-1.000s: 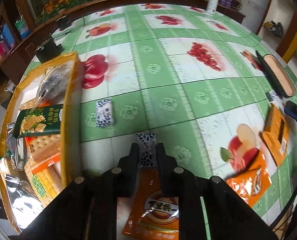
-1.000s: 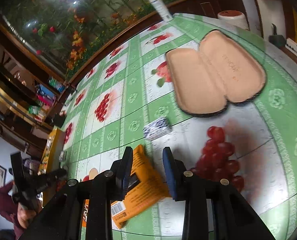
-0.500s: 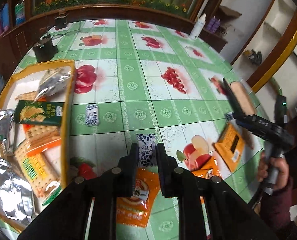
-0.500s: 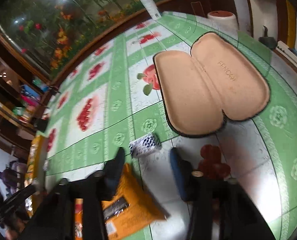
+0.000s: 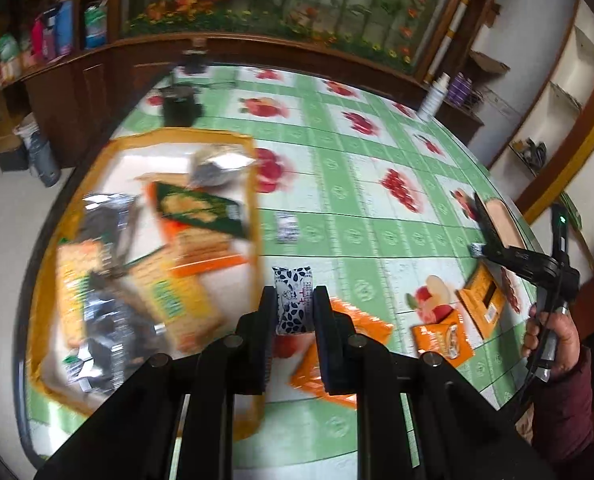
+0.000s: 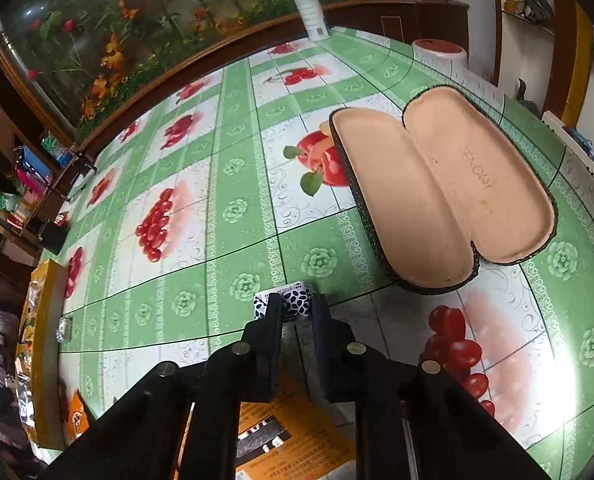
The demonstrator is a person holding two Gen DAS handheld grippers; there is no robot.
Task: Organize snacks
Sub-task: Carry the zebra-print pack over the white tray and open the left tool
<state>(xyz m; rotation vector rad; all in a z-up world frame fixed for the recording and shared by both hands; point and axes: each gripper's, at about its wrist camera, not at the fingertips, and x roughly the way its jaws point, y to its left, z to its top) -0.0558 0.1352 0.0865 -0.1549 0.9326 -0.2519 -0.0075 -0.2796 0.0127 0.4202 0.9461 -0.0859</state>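
Two tools: both now have a small patterned packet between their fingers, where a second ago only the left one did.
Left tool point(image 5: 295, 312): pinching a white packet with dark leaf print point(image 5: 293, 298); half a second ago it was low over the surface, now the packet looks lifted and carried toward the tray, though blur makes the height uncertain.
Right tool point(image 6: 297, 312): a second ago it stood spread over the orange box point(image 6: 281, 436); now its fingers have narrowed around a second leaf-print packet point(image 6: 287, 300), which lies on the green cloth. Whether the pads are pressing it yet cannot be told.
Orange pouches point(image 5: 337, 344): on the surface just past the left tool; another orange pouch point(image 5: 443, 338) lies further right, not yet sorted.
Yellow tray point(image 5: 253, 240): at the left, already holding cracker packs, a green box point(image 5: 201, 210) and silver bags point(image 5: 109, 320); judged to be the drop point for the held packet.
Third small packet point(image 5: 287, 227): alone on the cloth beside the tray's far right edge.
Glasses case point(image 6: 437, 192): open, beyond the right tool, not a snack.
Spray bottle point(image 6: 307, 4): at the far rim of the surface.
Meaning for the task: one packet is on its way to the tray and the next is being taken, so the loose snacks are thinning; pouches, box and the lone packet remain.
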